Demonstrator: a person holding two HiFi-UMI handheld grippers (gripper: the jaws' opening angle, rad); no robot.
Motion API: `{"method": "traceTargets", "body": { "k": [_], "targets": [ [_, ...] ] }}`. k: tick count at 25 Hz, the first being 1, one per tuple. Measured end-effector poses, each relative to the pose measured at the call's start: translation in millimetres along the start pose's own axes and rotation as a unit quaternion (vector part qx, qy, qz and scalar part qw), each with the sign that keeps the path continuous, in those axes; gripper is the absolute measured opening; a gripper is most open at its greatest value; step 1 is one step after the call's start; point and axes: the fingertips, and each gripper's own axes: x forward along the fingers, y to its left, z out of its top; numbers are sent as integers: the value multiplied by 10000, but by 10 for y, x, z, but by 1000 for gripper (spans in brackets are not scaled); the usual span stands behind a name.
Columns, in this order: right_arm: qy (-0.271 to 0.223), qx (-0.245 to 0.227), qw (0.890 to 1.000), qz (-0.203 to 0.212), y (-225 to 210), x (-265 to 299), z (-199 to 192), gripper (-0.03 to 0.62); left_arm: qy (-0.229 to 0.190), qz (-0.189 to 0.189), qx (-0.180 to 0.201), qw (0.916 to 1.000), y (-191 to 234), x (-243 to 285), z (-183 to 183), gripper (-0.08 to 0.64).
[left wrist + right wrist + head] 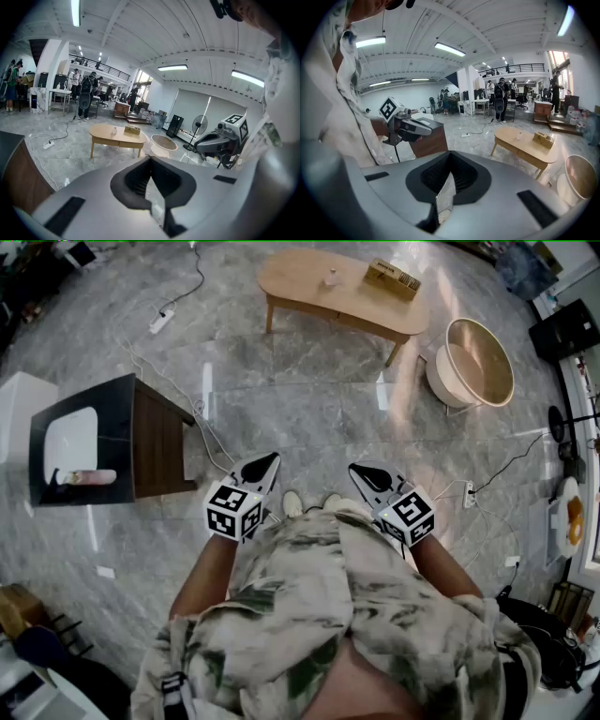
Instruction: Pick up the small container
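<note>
A small white container [330, 277] stands on the oval wooden table [309, 292] across the floor, far ahead of me. It shows small in the left gripper view [114, 131] and in the right gripper view [519, 135]. My left gripper [265, 463] and right gripper [361, 470] are held side by side at waist height, pointing forward over the marble floor, well short of the table. The jaws of each are closed together, tips touching, with nothing between them [150, 161] [450, 157].
A cardboard box [392, 277] lies on the same table, right of the container. A dark side table [150, 442] with a white tray and a bottle stands at the left. A round tub [473, 362] sits at the right. Power strips and cables [161, 322] run across the floor.
</note>
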Motion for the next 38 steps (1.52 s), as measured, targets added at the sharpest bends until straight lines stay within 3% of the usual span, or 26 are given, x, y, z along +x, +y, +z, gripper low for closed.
{"method": "traceTargets", "body": {
  "k": [10,20,21,22,23,28,34,38],
  "targets": [
    [-174,195,9996,-62,-574,-440,-172,20,150,-11,407,9991,-503,623,251,23],
    [-292,332,9989,166,-1160,-863,-421,21,96,107,715,9973,-956,1374,559,29],
    [-316,282,9989,177,-1212,-881,-457,21,50,123,714,9974,-966,1459,592,58],
    [-339,236,9990,196,-1255,-891,-484,21,11,128,692,9975,-964,1536,628,142],
    [-361,206,9989,216,-1294,-894,-500,21,-24,132,664,9977,-952,1604,672,185],
    [-363,259,9989,110,-1489,-884,-534,79,-39,140,661,9977,-808,1882,872,198],
    [-331,565,9972,-371,-1972,-616,-488,77,28,-64,741,9972,-399,2355,1082,206],
    [-261,664,9954,-641,-2252,-179,-231,54,-11,-210,878,9959,139,2585,1414,209]
  ]
}}
